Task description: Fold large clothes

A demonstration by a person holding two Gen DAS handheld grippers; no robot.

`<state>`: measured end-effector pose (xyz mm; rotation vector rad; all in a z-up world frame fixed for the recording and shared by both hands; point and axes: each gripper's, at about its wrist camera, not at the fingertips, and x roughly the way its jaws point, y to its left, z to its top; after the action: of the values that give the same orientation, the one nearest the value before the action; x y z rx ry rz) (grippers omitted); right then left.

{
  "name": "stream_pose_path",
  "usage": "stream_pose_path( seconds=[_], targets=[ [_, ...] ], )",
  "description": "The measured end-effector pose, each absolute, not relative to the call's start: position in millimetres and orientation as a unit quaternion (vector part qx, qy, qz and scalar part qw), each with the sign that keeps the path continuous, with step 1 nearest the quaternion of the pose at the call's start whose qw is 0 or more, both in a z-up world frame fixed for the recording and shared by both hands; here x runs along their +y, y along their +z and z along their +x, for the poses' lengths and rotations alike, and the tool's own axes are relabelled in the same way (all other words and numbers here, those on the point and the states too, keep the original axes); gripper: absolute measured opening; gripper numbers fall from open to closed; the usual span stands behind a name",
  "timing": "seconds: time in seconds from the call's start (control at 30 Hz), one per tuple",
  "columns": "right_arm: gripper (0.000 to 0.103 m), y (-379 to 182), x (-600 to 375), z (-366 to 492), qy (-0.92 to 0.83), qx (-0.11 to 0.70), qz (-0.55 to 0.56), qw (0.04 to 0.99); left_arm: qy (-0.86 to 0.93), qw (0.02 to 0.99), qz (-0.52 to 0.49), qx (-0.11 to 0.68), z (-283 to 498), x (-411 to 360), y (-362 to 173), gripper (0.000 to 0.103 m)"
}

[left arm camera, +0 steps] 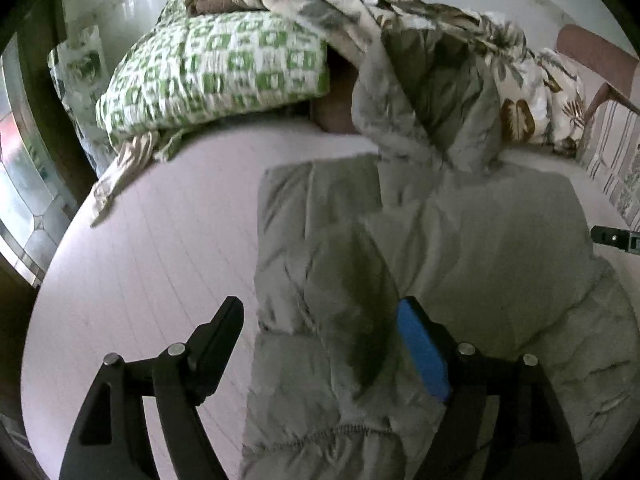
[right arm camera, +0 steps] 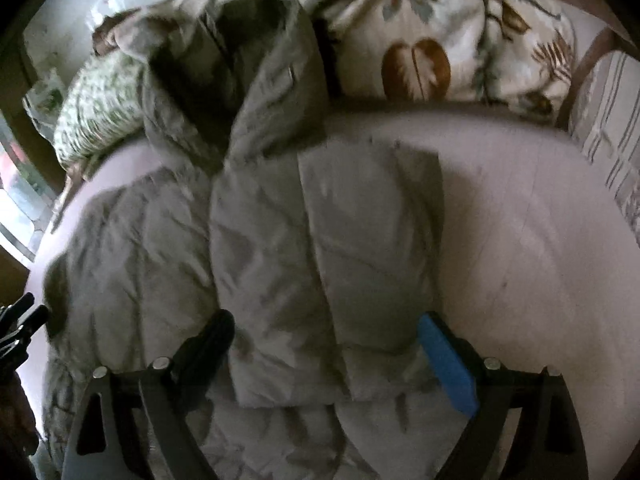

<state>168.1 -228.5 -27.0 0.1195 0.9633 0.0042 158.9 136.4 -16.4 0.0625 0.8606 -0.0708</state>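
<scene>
A grey puffy hooded jacket (left arm camera: 440, 240) lies on a pale pink bed sheet (left arm camera: 152, 248), its hood (left arm camera: 440, 92) toward the pillows and its sides folded inward. My left gripper (left arm camera: 320, 320) is open and empty, just above the jacket's left edge near the hem. The same jacket (right arm camera: 300, 240) fills the right wrist view, with its hood (right arm camera: 240, 60) at the top. My right gripper (right arm camera: 328, 332) is open and empty over the folded right side of the jacket. The right gripper's tip (left arm camera: 616, 236) shows at the right edge of the left wrist view.
A green and white patterned pillow (left arm camera: 216, 68) and a leaf-print quilt (left arm camera: 520, 76) lie at the head of the bed. A striped cushion (left arm camera: 616, 160) stands at the right. A window (left arm camera: 16, 184) is on the left. The left gripper (right arm camera: 20, 320) shows at the left edge.
</scene>
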Motion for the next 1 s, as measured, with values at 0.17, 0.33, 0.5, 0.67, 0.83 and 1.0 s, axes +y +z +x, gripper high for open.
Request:
stream_pose_path(
  seconds=[0.17,0.33,0.5,0.67,0.83,1.0],
  targets=[
    [0.095,5,-238,183,0.009,0.443,0.066,0.894,-0.036,0.914,0.029,0.402,183,134,8,0.08],
    [0.095,25,-241,208,0.018,0.431,0.062,0.9,-0.044,0.919,0.041,0.389,204,129,26,0.08],
    [0.095,32,-245,235,0.023,0.424,0.076,0.902,-0.051,0.919,0.048,0.389,231,124,32,0.08],
    [0.095,29,-250,260,0.028,0.423,0.09,0.901,-0.052,0.916,0.047,0.396,261,119,28,0.08],
    [0.095,27,-245,295,0.035,0.417,0.089,0.904,-0.054,0.915,0.045,0.397,306,108,33,0.08],
    [0.095,30,-233,337,0.049,0.41,0.082,0.907,-0.056,0.918,0.028,0.391,357,92,37,0.08]
  ],
)
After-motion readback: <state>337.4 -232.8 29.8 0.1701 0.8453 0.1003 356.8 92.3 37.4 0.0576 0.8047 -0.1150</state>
